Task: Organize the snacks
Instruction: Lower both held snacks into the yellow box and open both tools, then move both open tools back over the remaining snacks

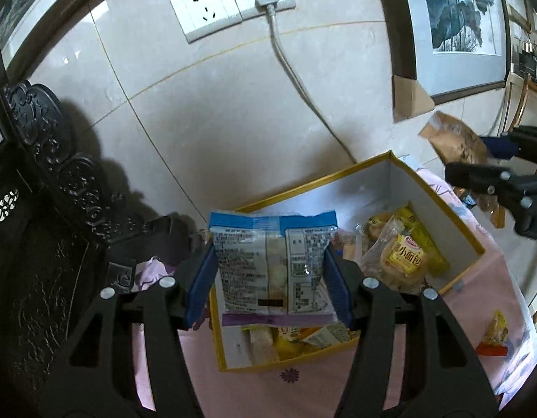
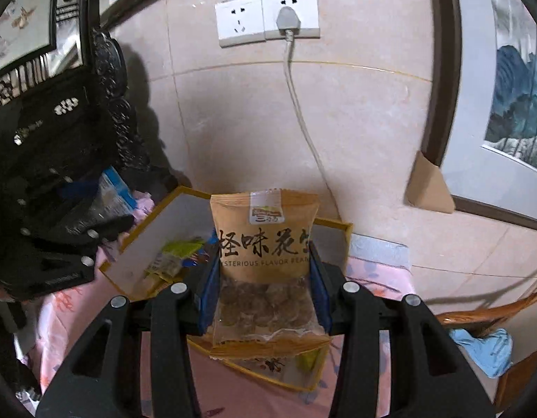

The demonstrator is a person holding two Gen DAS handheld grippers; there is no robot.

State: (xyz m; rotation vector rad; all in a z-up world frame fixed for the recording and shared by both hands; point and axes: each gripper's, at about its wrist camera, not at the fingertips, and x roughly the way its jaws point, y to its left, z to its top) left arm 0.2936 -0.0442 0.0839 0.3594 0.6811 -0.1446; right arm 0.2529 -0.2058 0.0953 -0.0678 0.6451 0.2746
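I see a blue-topped clear packet (image 1: 273, 264) with black print, a tan peanut bag (image 2: 265, 244) lettered in black, a gold-rimmed white-walled box (image 1: 400, 188), yellow snack wrappers (image 1: 407, 254), and a pink floral tablecloth (image 1: 303, 386).

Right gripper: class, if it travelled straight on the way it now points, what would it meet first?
Probably the tiled wall behind the yellow box. The right gripper, holding the peanut packet, seems aimed above the box, though depth is unclear.
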